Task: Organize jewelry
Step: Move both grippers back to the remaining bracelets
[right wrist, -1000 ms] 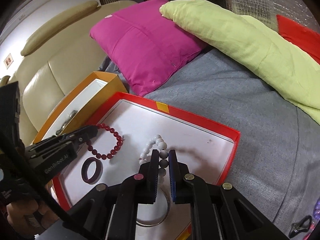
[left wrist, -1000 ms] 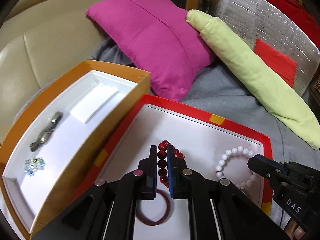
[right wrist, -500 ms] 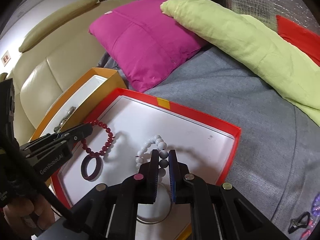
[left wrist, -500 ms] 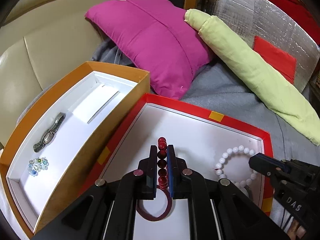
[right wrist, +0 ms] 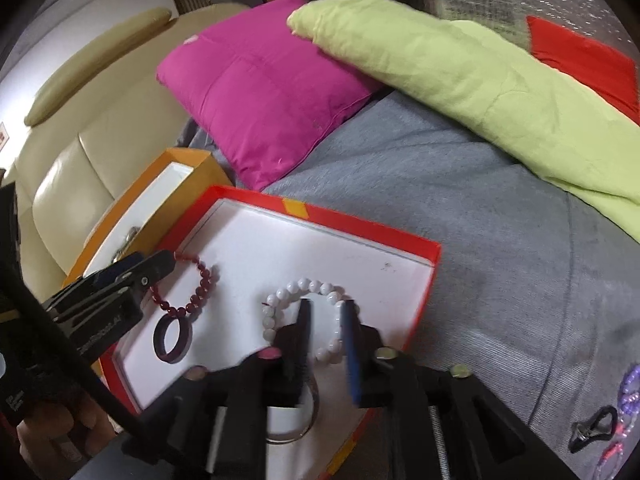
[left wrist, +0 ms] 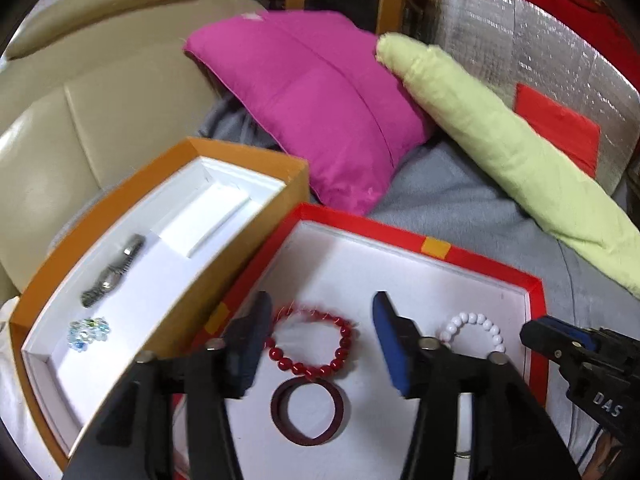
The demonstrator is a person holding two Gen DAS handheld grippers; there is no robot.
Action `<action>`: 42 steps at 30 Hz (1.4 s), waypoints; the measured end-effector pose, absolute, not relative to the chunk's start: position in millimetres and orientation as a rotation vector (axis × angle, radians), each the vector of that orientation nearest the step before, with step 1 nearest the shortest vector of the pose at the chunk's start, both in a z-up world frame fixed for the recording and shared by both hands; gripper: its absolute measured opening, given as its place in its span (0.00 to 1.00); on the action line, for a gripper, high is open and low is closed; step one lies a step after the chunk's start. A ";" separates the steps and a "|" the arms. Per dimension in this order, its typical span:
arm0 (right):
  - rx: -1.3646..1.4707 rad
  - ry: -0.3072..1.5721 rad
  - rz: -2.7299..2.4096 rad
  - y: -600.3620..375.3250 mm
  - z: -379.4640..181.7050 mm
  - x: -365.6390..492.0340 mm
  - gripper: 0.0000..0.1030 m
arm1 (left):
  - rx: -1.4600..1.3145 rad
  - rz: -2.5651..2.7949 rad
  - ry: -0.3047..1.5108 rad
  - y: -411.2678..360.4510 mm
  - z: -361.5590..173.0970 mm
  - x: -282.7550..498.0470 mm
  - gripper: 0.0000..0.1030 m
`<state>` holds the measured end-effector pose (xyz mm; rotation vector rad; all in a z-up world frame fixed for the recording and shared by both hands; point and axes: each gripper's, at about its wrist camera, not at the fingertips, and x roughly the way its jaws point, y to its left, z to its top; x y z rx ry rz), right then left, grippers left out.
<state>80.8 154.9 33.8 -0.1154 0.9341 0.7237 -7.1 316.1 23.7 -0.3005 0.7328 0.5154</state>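
sofa (left wrist: 60, 128): red tray (left wrist: 536, 292) on it
left claw (left wrist: 320, 332): opening, red beads (left wrist: 312, 344) loose
right claw (right wrist: 326, 336): opening, white beads (right wrist: 304, 286) loose
left: maybe purple bits (right wrist: 630, 390)

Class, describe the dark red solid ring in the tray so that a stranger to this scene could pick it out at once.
Find the red-rimmed tray with a white floor, beside the orange box. The dark red solid ring lies just nearer the camera than the red bead bracelet. Unlike both bracelets, it is one smooth band, not beads.

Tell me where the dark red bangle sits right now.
In the left wrist view the dark red bangle lies flat in the red tray, just below the red bead bracelet, left of the white bead bracelet.
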 end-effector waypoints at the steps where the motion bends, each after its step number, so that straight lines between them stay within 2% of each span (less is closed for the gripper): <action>1: -0.104 0.920 0.716 149.3 38.3 79.5 0.54 | -0.300 0.522 0.725 314.9 26.4 -9.7 0.57; 3: -0.086 0.893 0.702 138.8 46.0 75.7 0.61 | -0.307 0.525 0.704 310.9 33.0 -17.3 0.58; 12: -0.010 0.822 0.701 59.9 65.5 43.3 0.61 | -0.335 0.516 0.642 270.7 57.2 -59.1 0.60; 23: 0.000 0.768 0.648 -61.3 71.3 -0.6 0.62 | -0.214 0.403 0.636 176.0 76.0 -79.0 0.65; 32: 0.082 0.744 0.489 -154.3 61.0 4.1 0.69 | -0.124 0.285 0.671 108.0 65.7 -63.8 0.67; 42: 0.284 0.741 0.297 -229.2 42.3 35.4 0.70 | -0.069 0.190 0.716 62.8 31.6 -33.6 0.68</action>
